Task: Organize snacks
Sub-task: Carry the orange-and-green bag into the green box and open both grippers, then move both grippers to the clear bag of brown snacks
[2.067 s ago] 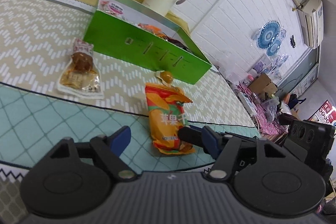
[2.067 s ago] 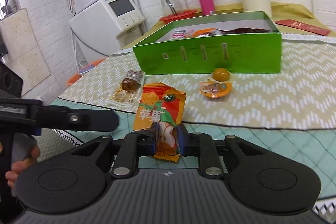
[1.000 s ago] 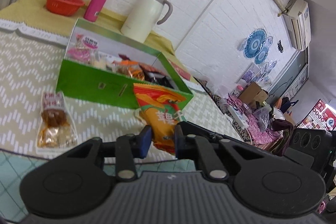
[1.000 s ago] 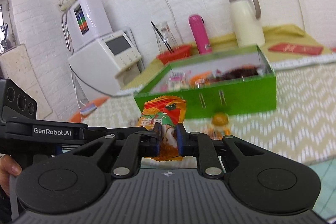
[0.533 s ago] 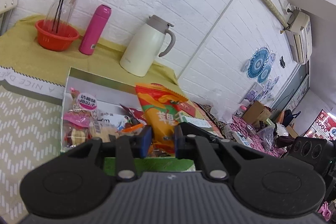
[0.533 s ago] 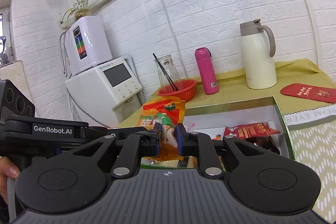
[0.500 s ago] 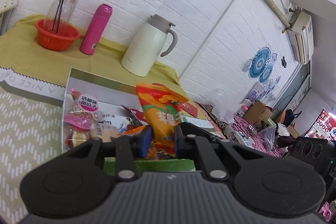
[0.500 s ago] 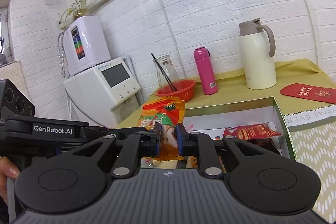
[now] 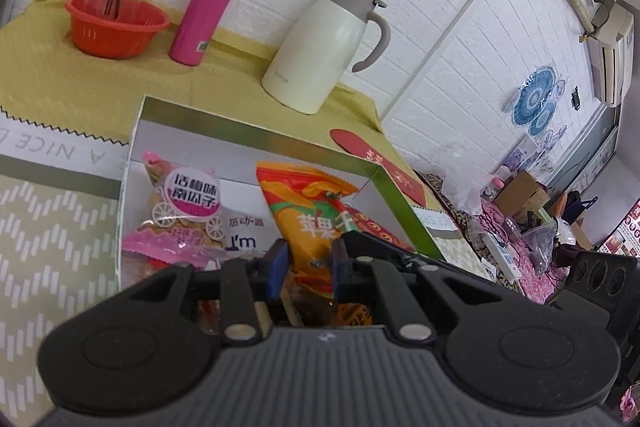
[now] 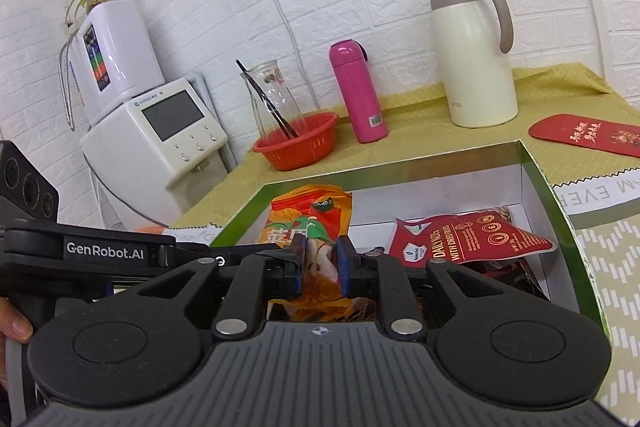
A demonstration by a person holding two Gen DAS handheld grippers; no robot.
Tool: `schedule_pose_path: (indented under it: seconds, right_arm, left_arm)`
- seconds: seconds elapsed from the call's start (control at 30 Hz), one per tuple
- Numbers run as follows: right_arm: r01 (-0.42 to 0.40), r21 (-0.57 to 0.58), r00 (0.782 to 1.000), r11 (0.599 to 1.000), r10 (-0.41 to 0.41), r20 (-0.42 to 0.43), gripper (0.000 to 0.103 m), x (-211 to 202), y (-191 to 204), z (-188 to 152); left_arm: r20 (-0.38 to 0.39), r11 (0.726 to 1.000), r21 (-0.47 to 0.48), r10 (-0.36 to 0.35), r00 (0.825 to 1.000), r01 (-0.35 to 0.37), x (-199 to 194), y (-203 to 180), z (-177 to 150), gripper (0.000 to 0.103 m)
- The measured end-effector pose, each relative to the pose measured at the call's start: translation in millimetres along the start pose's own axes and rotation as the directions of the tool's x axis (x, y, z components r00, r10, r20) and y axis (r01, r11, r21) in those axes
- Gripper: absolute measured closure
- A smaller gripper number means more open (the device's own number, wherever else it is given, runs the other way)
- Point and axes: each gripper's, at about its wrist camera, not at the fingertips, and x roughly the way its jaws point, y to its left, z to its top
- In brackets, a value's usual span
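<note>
An orange snack packet (image 9: 312, 211) hangs upright over the open green box (image 9: 256, 133), held from both sides. My left gripper (image 9: 308, 263) is shut on its lower part. In the right wrist view the same orange packet (image 10: 308, 215) fills the gap of my right gripper (image 10: 321, 261), whose jaws are opening while the pads still touch it. The green box (image 10: 400, 167) holds a pink-labelled packet (image 9: 180, 211), a red nut packet (image 10: 468, 239) and other snacks partly hidden behind the grippers. A hand (image 10: 12, 323) holds the left gripper's body.
Behind the box on the yellow cloth stand a cream thermos jug (image 9: 324, 47), a pink bottle (image 9: 208, 7) and a red bowl (image 9: 116, 23) with a glass carafe in it. A red envelope (image 10: 580, 131) lies at the right. A white appliance (image 10: 160, 131) stands at the left.
Both grippers carried the orange packet from the table up and forward until it hangs over the green box. The box interior now fills the lower view.
</note>
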Motion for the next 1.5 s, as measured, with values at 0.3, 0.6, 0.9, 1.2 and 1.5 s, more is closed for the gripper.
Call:
schedule_pose_path:
  seconds: [0.3, 0.6, 0.9, 1.2, 1.5]
  right_arm:
    - [0.061, -0.038, 0.996, 0.997, -0.058, 0.071, 0.001, -13.5, -9.0, -6.3]
    - [0.067, -0.021, 0.994, 0.998, -0.064, 0.091, 0.000, -40.3, 0.9, -5.3]
    - [0.044, -0.077, 0.990, 0.996, -0.033, 0.135, 0.000, -100.7, 30.2, -10.3]
    - [0.028, -0.078, 0.999, 0.997, -0.025, 0.042, 0.000, -128.6, 42.2, -57.3]
    - [0.007, -0.058, 0.995, 0.998, -0.013, -0.096, 0.000, -115.2, 54.0, -95.8]
  left_arm:
    - [0.143, 0.997, -0.020, 0.083, 0.986, -0.081, -29.7, -4.5, -4.1, 0.018]
    - [0.153, 0.987, 0.018, 0.153, 0.976, -0.158, -61.1, -28.2, -12.6, 0.014]
    - [0.188, 0.980, 0.050, 0.180, 0.965, -0.193, -121.4, -58.9, -42.6, 0.014]
    - [0.141, 0.981, -0.039, 0.193, 0.971, -0.190, -150.6, -42.2, -102.0, 0.014]
    - [0.054, 0.956, -0.056, 0.292, 0.955, -0.289, -129.3, -6.0, -124.0, 0.014]
